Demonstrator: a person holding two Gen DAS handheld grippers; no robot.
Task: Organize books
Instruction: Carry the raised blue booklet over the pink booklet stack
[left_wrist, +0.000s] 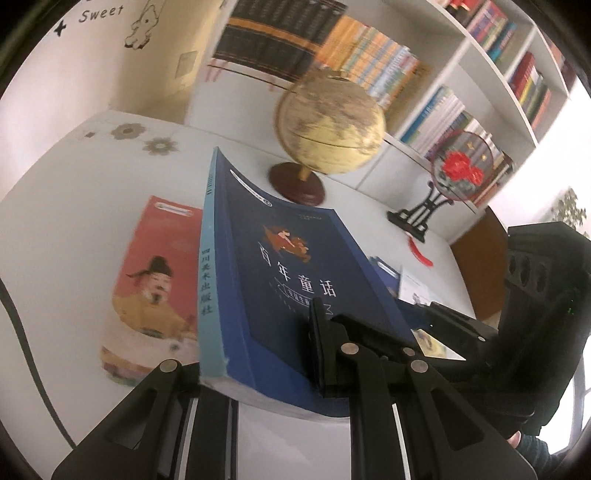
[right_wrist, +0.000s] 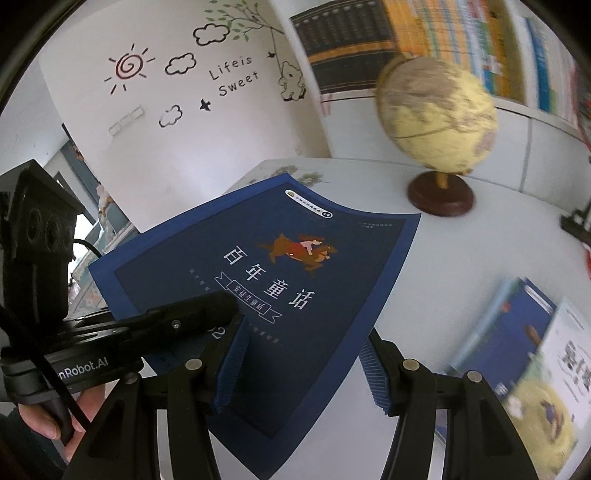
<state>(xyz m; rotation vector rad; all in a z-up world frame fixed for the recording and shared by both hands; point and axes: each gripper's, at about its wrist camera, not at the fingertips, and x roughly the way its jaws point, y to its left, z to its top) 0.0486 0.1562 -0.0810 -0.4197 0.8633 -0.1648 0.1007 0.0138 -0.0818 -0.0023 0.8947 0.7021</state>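
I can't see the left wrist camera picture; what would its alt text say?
A dark blue book is clamped in the left gripper, lifted over a white table where a pink-covered book lies. Behind stand a yellow globe, a red fan ornament and full bookshelves.

Dark blue book (left_wrist: 280, 266), closed, tilted above table

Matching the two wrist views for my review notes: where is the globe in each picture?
Left wrist view: globe upper centre, behind the lifted dark blue book.
Right wrist view: globe upper right, beyond the same book's far corner.
Shared landmark: the bookshelf directly behind it.
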